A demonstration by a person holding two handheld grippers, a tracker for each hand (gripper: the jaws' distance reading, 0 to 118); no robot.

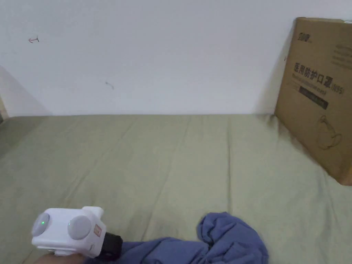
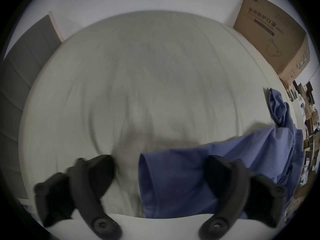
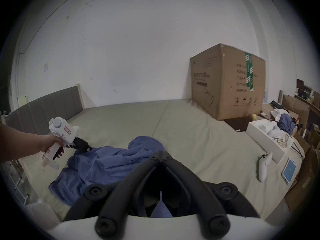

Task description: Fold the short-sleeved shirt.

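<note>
The short-sleeved shirt, blue, lies crumpled in a heap on the near part of an olive-green bed sheet, with one bunched fold raised at its far right edge. Left gripper: jaws spread wide, a flat edge of the shirt lying between them and closer to the right jaw, neither jaw seen pressing on it; in the head view its white body sits at the lower left with the black front end touching the cloth, and in the right gripper view a hand holds it at the shirt's left edge. Right gripper: jaw tips drawn together, with a small tuft of blue cloth visible low between the jaw arms near the camera; whether the tips themselves pinch fabric cannot be told. A large cardboard box stands on the bed's far right corner against the white wall. A grey padded headboard bounds the bed on the left. A white controller and a tablet rest near the bed's right edge.
</note>
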